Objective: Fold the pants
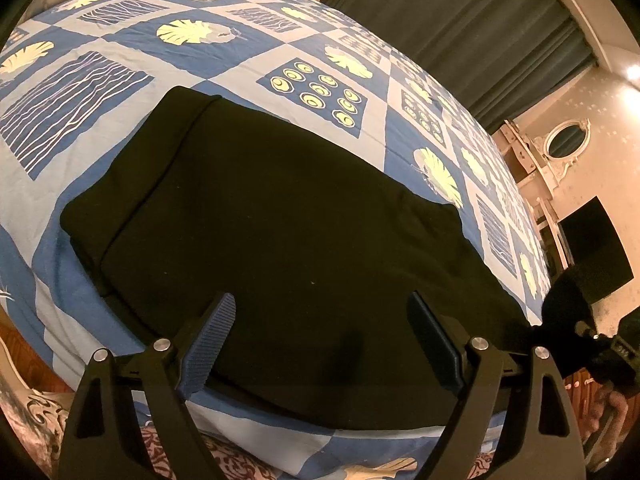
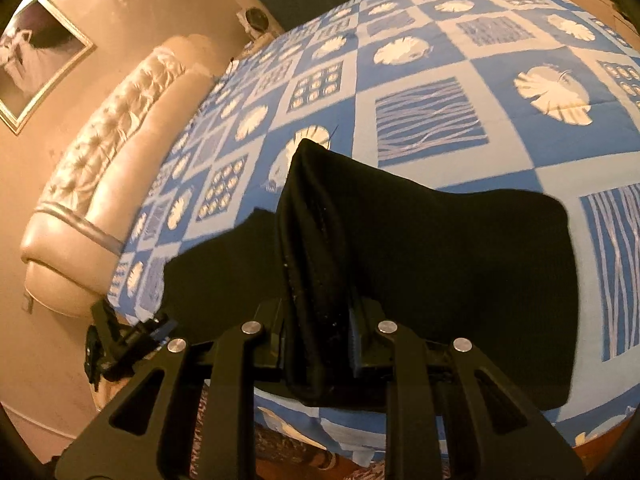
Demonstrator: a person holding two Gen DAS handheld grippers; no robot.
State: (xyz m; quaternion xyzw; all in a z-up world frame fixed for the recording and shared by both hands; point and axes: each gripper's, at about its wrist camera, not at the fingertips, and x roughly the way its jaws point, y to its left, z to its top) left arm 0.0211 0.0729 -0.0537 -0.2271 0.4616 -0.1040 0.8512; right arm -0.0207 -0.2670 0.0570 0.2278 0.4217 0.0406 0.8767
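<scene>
One fold pending: right gripper (image 2: 320, 332) jaws pinch a bunched edge of the black pants (image 1: 280, 216) on the bedspread (image 1: 120, 40), left gripper (image 1: 320, 332) jaws spread; next, likely carry that edge across.

Black pants (image 1: 288, 216) on blue-and-white checked bedspread (image 1: 120, 40) with pale leaf and wave prints.

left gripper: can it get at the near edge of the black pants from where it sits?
Probably yes. The left gripper is open with both fingers just above the black pants, and nothing lies between them. The right gripper pinches a raised fold off to the side, clear of that path.
</scene>
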